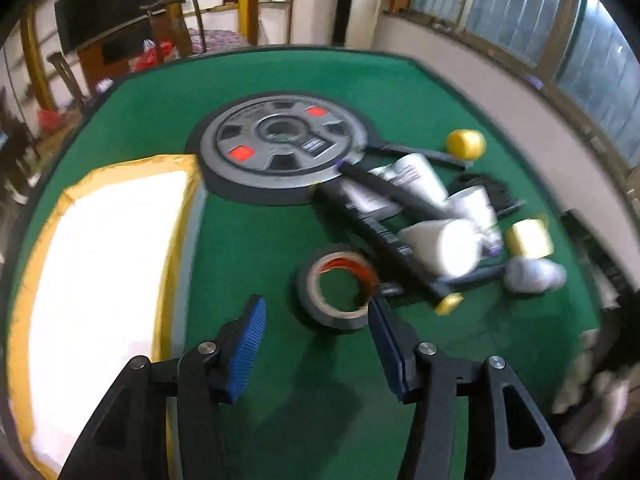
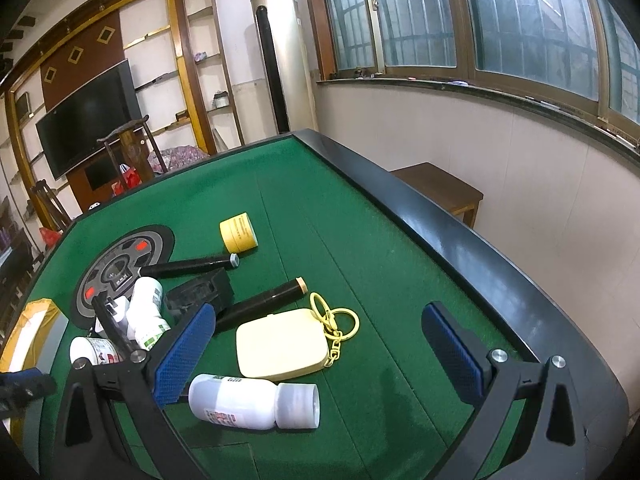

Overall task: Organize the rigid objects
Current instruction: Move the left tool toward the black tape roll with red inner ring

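Note:
A roll of dark tape (image 1: 340, 318) with a tan core lies flat on the green felt just past the fingertips of my left gripper (image 1: 317, 306). The right fingertip overlaps the roll's right edge. The jaws stand apart and the blue pads press on nothing. Beyond the roll lies a heap of white bottles (image 1: 452, 248), long black tubes (image 1: 384, 232) and yellow jars (image 1: 528, 238). My right gripper (image 2: 320, 314) hovers wide open over a cream case (image 2: 276, 344) with a yellow keyring (image 2: 336, 324). A white bottle (image 2: 256, 400) lies on its side near its left finger.
A grey weight plate (image 1: 280, 148) lies flat at the table's centre. A white bin with a yellow rim (image 1: 100, 280) sits at the left. A yellow jar (image 2: 238, 232), black tubes (image 2: 192, 266) and a black box (image 2: 200, 292) lie further out. The table's raised black edge (image 2: 440, 220) runs along the right.

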